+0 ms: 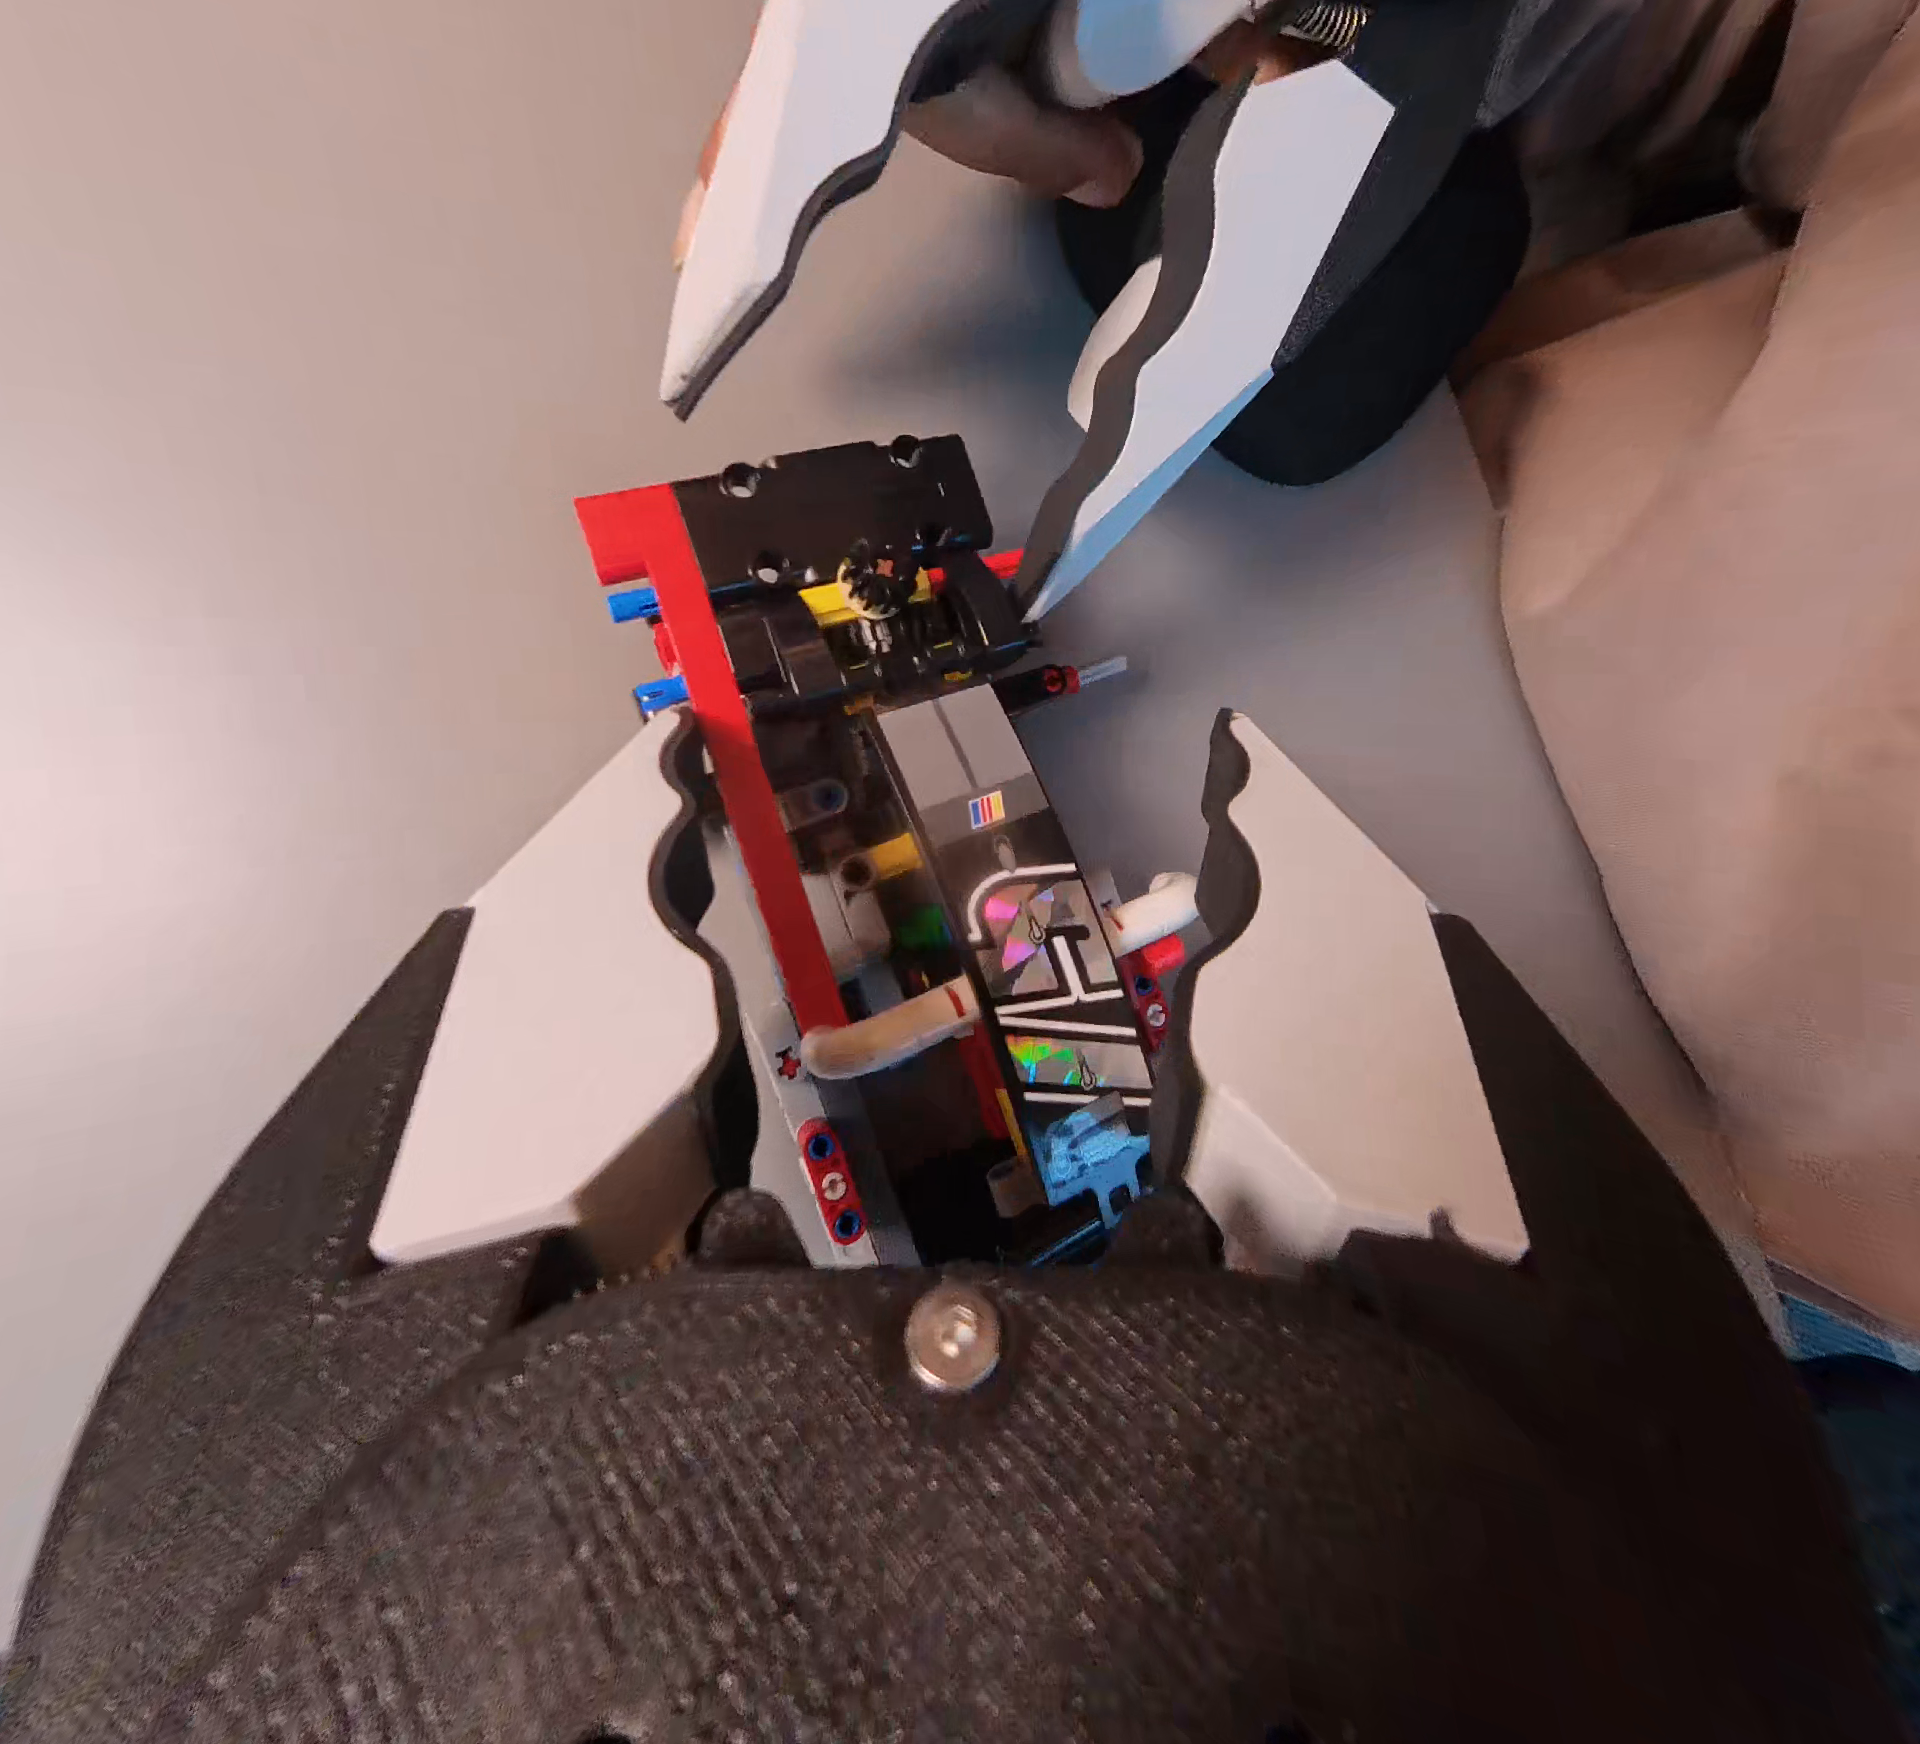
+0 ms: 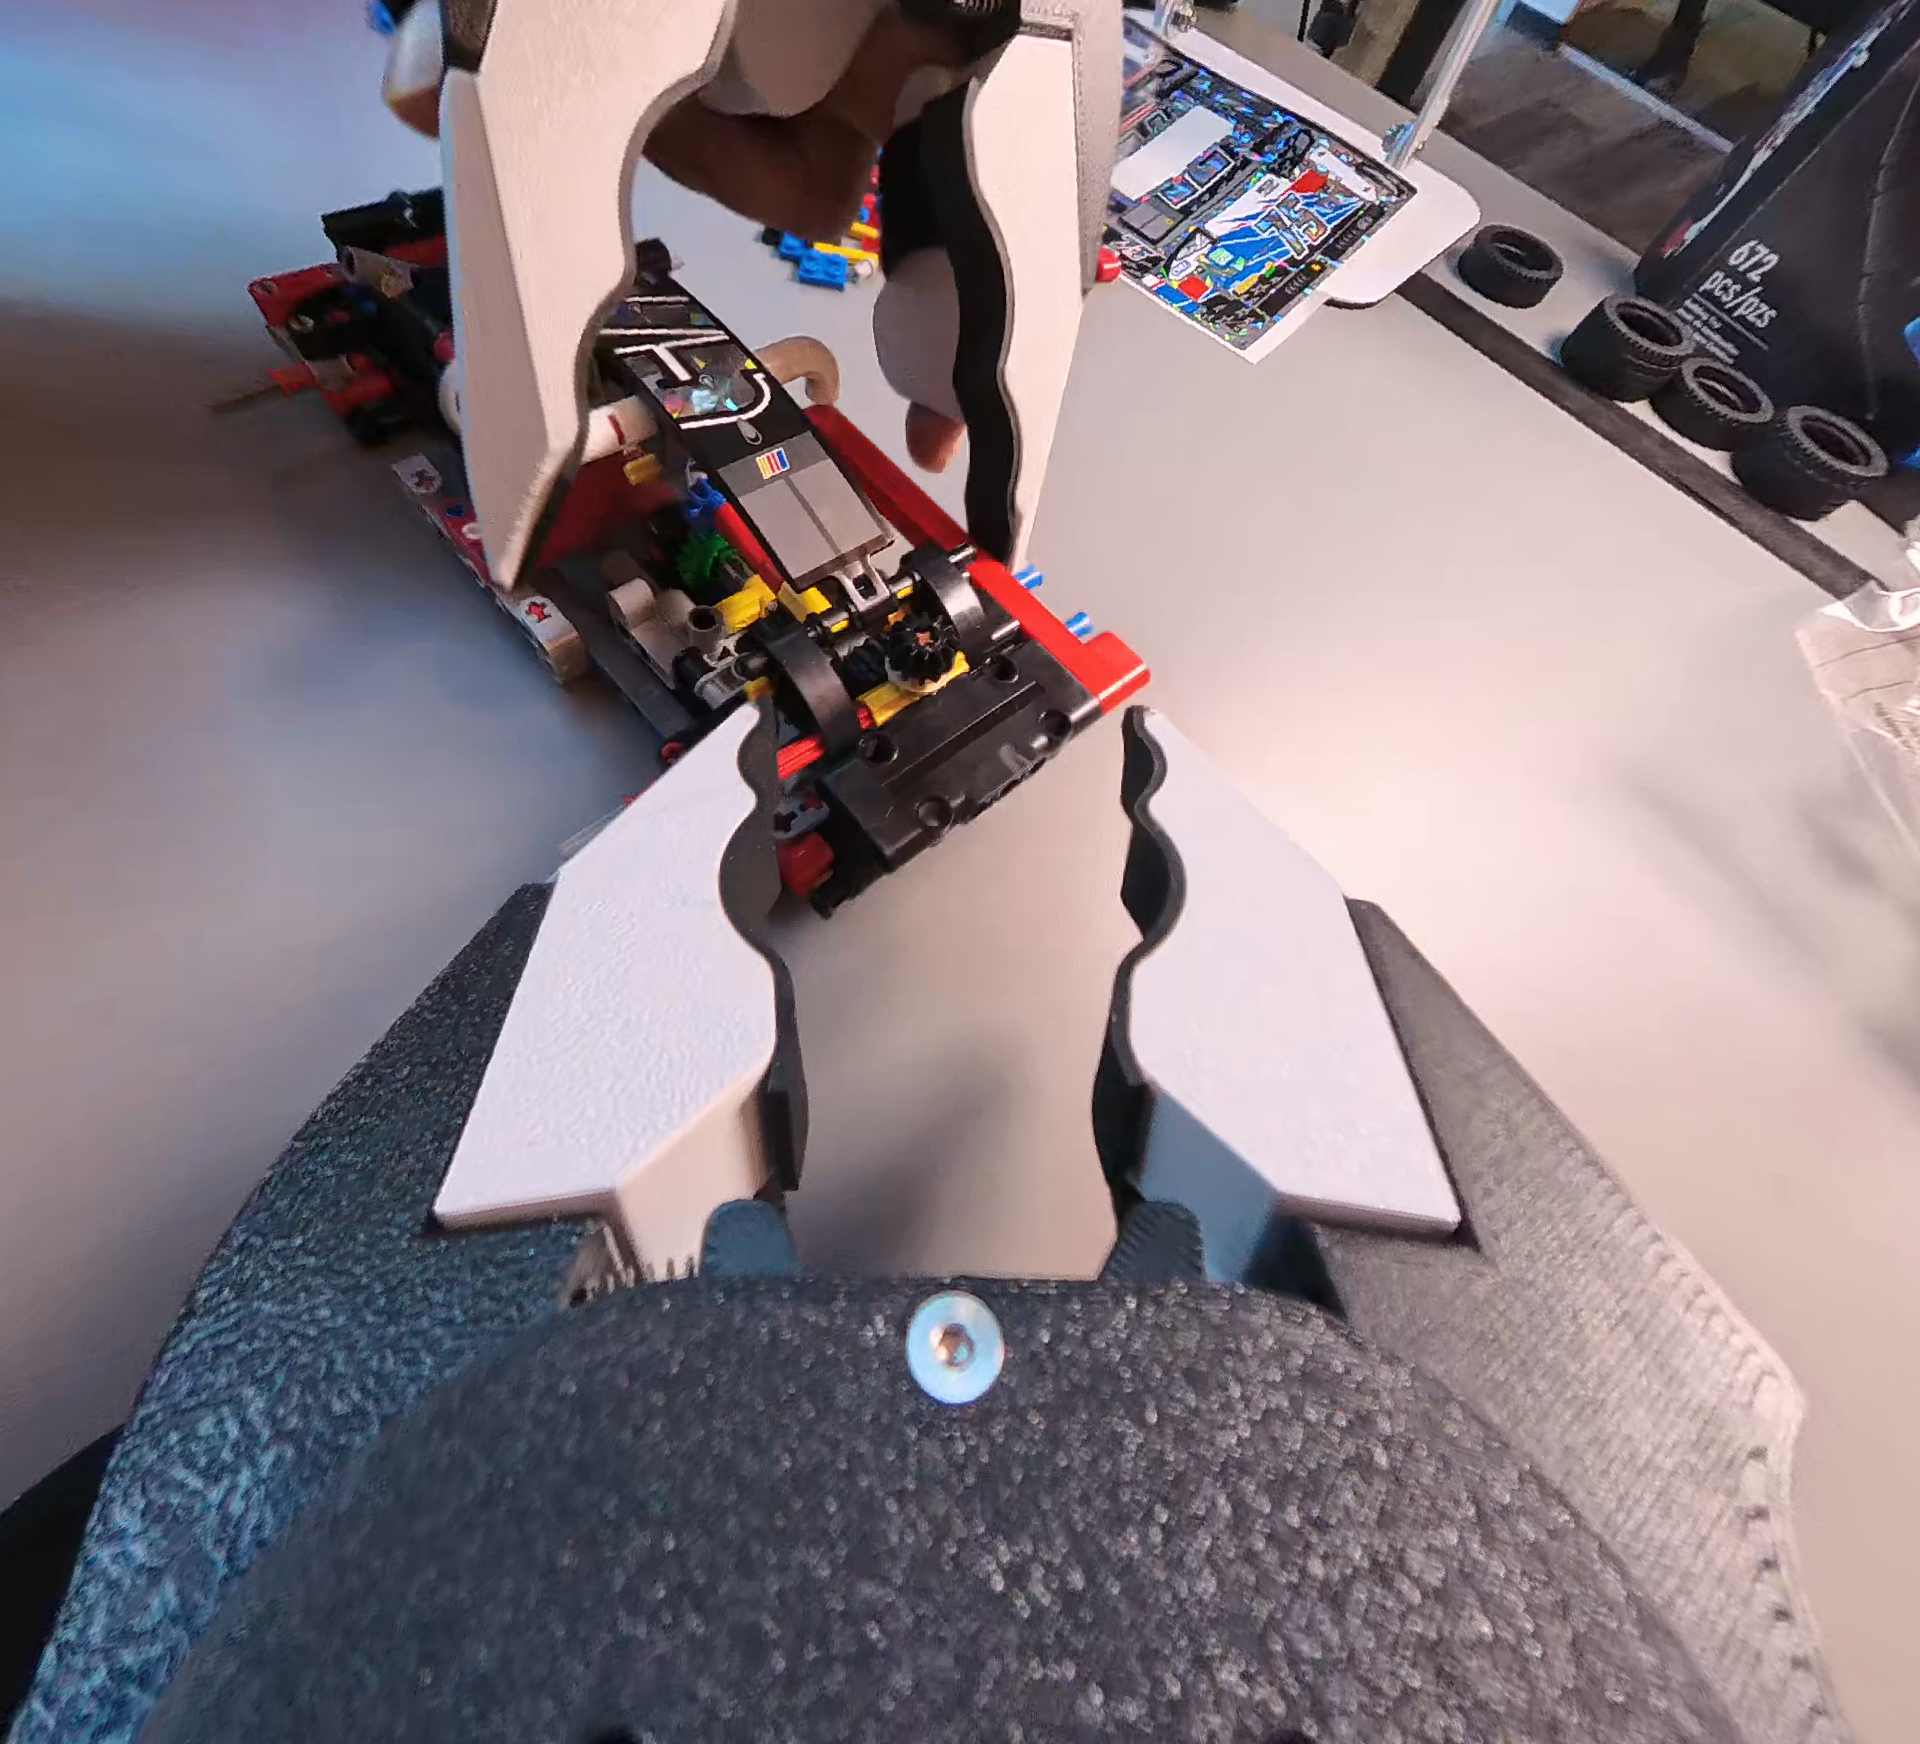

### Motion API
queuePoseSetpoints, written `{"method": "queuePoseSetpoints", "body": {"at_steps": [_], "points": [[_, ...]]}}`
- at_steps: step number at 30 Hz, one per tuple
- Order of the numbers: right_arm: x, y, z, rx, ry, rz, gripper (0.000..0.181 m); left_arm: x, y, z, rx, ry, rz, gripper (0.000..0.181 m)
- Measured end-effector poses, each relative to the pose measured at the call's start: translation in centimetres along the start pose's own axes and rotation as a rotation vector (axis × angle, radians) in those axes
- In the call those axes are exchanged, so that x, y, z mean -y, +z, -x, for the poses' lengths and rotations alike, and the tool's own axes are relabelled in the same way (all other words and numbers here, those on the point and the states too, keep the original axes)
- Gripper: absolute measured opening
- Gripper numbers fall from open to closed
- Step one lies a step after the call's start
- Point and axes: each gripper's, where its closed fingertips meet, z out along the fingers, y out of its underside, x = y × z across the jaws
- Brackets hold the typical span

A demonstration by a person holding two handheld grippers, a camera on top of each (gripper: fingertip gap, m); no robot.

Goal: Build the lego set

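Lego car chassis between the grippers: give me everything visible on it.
The lego car chassis is a long, half-built plastic frame lying on the pale table. A red beam runs along one side, a black block with pin holes caps one end, and a black stickered panel with holographic patches lies on top. Blue pins, yellow and green pieces and tan hoses show inside. The left gripper straddles it, fingers against both sides. The right gripper is open at the black end, one fingertip touching the corner.
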Motion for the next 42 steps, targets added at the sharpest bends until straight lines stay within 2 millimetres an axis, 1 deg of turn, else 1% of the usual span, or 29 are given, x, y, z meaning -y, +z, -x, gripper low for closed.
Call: {"method": "queuePoseSetpoints", "body": {"at_steps": [3, 5, 8, 9, 16, 20, 35, 36, 38, 39, 41, 42], "points": [[0.1, 0.2, 0.2, 0.049, 0.025, -0.024, 0.065, 0.0, 0.3, 0.1, 0.036, 0.013, -0.004, 0.090], [0.2, 0.2, 0.8, 0.094, 0.024, -0.037, 0.073, -0.2, 0.3, 0.1, 0.052, 0.014, -0.008, 0.088], [0.2, 0.5, 1.1, 0.095, 0.009, -0.030, 0.078, -0.6, 0.4, -0.1, 0.062, 0.013, -0.007, 0.090], [0.1, 0.7, 0.9, 0.083, 0.007, -0.024, 0.075, -0.6, 0.4, -0.2, 0.070, 0.019, -0.014, 0.089], [0.1, 1.1, 0.8, 0.098, 0.020, -0.047, 0.075, -0.7, 0.4, 0.2, 0.128, 0.022, -0.018, 0.086], [0.2, 1.2, 0.9, 0.104, 0.021, -0.052, 0.074, -1.0, 0.4, 0.4, 0.151, 0.025, 0.014, 0.082], [0.3, 1.2, 1.0, 0.116, 0.034, -0.066, 0.071, -1.3, 0.4, 0.5, 0.172, 0.041, 0.053, 0.082], [0.4, 1.2, 1.3, 0.136, 0.030, -0.075, 0.063, -1.3, 0.4, 0.5, 0.174, 0.042, 0.054, 0.082], [0.6, 1.3, 1.8, 0.149, 0.018, -0.080, 0.055, -1.3, 0.5, 0.5, 0.177, 0.050, 0.059, 0.085], [0.6, 1.2, 1.8, 0.145, 0.009, -0.082, 0.054, -1.3, 0.5, 0.5, 0.181, 0.059, 0.060, 0.084], [0.5, 1.2, 1.7, 0.148, 0.017, -0.077, 0.063, -1.3, 0.6, 0.2, 0.177, 0.070, 0.058, 0.083], [0.5, 1.2, 1.6, 0.153, 0.025, -0.076, 0.064, -1.2, 0.6, 0.2, 0.177, 0.070, 0.051, 0.084]]}}
